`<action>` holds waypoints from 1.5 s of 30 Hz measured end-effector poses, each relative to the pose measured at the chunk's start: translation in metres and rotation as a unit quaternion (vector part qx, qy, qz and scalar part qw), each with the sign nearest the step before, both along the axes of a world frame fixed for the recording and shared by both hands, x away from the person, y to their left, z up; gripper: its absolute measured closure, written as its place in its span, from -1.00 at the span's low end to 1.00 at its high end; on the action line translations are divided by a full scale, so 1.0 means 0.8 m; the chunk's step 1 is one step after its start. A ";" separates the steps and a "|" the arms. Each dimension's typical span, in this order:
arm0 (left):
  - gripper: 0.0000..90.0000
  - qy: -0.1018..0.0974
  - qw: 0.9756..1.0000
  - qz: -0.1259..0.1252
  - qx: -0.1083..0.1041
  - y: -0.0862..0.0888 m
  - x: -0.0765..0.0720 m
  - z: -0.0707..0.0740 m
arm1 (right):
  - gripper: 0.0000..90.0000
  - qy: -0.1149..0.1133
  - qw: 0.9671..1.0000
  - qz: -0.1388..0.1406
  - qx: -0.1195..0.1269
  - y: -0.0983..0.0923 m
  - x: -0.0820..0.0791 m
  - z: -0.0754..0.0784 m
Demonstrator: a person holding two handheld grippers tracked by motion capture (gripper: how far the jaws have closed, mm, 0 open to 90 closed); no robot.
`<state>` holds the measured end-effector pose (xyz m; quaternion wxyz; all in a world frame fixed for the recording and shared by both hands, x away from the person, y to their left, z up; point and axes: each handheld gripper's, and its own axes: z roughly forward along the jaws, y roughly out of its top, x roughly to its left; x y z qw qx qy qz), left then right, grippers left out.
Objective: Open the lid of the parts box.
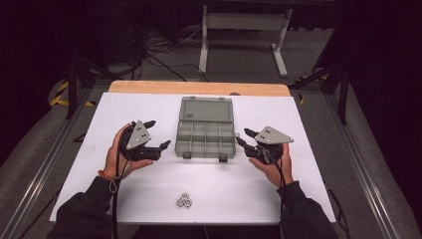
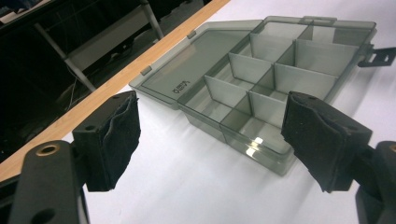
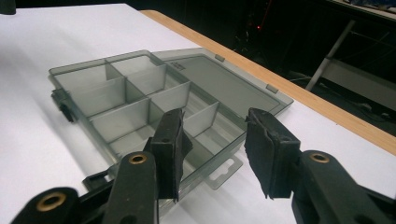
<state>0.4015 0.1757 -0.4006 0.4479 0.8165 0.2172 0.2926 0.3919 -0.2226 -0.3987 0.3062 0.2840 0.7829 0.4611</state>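
Centrally on the white table sheet (image 1: 149, 196) lies an open, smoke-grey clear plastic compartment box (image 1: 205, 138), lid flat toward the wooden far edge (image 1: 199, 88); small metal rings (image 1: 184, 200) sit apart near the front edge; left gripper (image 1: 160, 133) and right gripper (image 1: 242, 136) flank the box, jaws apart, holding nothing.

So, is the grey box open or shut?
Open: the box has its lid folded flat on the table, and the compartments look empty.
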 end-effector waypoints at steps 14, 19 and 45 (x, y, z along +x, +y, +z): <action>-0.60 0.005 1.000 -0.016 0.011 0.003 -0.027 -0.013 | -0.04 -0.006 1.000 0.023 0.001 -0.001 -0.029 -0.006; -0.64 0.006 1.000 -0.022 0.017 0.003 -0.036 -0.017 | -0.17 -0.007 0.999 0.032 -0.005 -0.002 -0.040 -0.006; -0.81 0.030 0.999 -0.044 0.003 0.008 -0.080 -0.036 | -0.74 0.002 0.999 0.030 -0.017 -0.010 -0.074 -0.026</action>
